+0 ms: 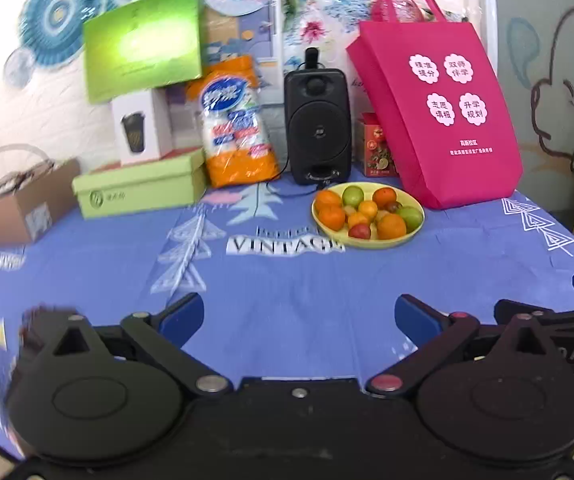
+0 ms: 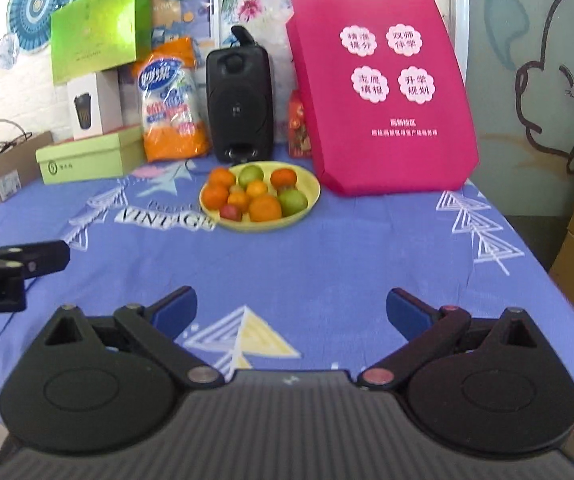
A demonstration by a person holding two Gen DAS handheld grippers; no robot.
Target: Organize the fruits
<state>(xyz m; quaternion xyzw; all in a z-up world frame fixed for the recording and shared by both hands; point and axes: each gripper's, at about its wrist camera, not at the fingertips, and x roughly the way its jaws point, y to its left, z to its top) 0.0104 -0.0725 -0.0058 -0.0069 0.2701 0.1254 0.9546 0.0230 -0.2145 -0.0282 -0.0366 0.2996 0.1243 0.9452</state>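
Note:
A yellow plate (image 1: 417, 232) (image 2: 311, 206) holds several oranges (image 1: 391, 226) (image 2: 265, 208), green fruits (image 1: 411, 216) (image 2: 293, 201) and a small red fruit (image 1: 360, 232) (image 2: 230, 213). It stands on the blue tablecloth at the back, in front of the speaker. My left gripper (image 1: 298, 316) is open and empty, low over the near cloth, well short of the plate. My right gripper (image 2: 292, 310) is open and empty too, to the right of the left one. The left gripper's finger shows at the left edge of the right wrist view (image 2: 35, 258).
Behind the plate stand a black speaker (image 1: 316, 124) (image 2: 239, 104), a pink tote bag (image 1: 439, 108) (image 2: 383, 92), an orange wipes pack (image 1: 235, 124), green boxes (image 1: 139, 192) and a cardboard box (image 1: 19, 208). The table's edge drops off at the right (image 2: 547, 272).

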